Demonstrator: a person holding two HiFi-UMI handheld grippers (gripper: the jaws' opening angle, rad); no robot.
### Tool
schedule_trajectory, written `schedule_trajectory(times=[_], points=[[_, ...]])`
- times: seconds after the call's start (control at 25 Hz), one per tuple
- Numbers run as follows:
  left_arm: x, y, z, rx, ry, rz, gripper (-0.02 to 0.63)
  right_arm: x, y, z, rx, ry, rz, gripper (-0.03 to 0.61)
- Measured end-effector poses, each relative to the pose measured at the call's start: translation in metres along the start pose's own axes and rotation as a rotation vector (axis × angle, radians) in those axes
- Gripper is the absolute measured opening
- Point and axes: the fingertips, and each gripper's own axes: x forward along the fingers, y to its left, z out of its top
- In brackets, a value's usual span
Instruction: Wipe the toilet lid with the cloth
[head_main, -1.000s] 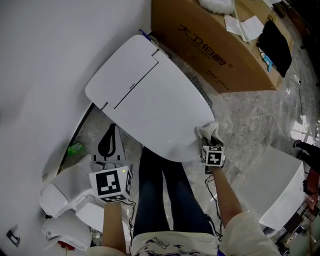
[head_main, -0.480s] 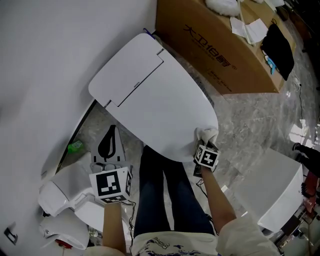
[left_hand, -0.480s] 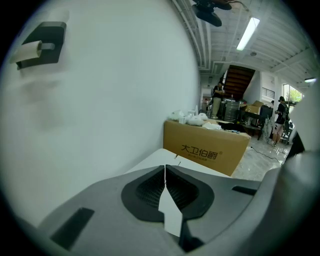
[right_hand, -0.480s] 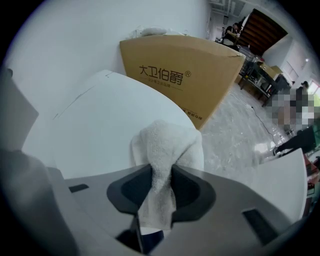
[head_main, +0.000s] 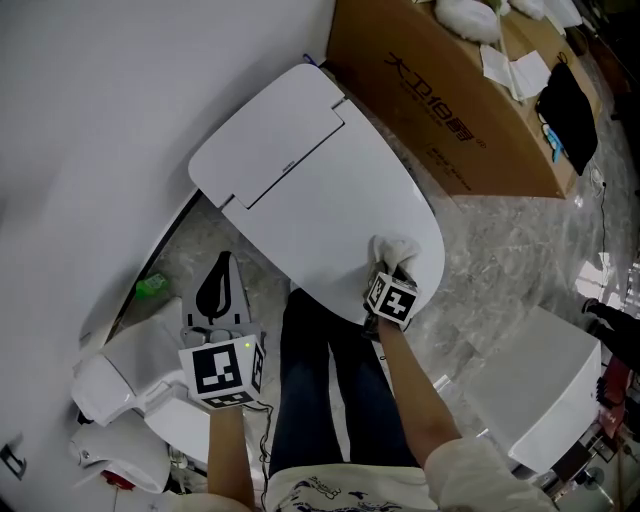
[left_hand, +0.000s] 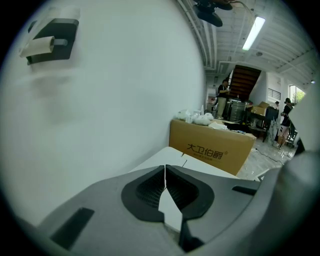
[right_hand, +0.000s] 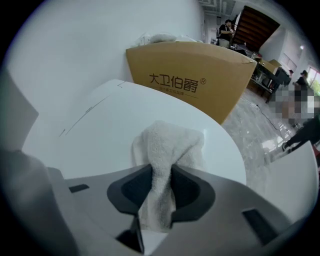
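Wall (head_main: 100, 120) behind; my right gripper (right_hand: 161, 187) pinches the soft cloth (right_hand: 167, 145) mid-fold on the lid's (head_main: 310, 200) front edge; left gripper (left_hand: 165, 187) closed

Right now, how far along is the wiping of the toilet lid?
Done: the cloth is clamped in the right gripper. In hand: it rests on the toilet lid near the front edge. Left: likely the rest of the lid toward the hinge; no wipe marks show what's covered. The left gripper is shut and empty.

Brown cardboard box (head_main: 470, 110) with printed characters; white papers (head_main: 528, 72) atop it, marble floor (head_main: 500, 250) just beside it.
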Motion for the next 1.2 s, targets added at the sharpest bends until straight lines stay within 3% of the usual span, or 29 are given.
schedule_trajectory(times=[0.88,1.2], points=[[0.001,0.052,-0.016,-0.056,0.026,0.086,0.012,0.029,0.141,0.087,-0.219,-0.096,0.154,0.104],[0.003,0.06,-0.021,-0.068,0.036,0.1,0.012,0.035,0.189,0.107,-0.344,-0.122,0.228,0.106]])
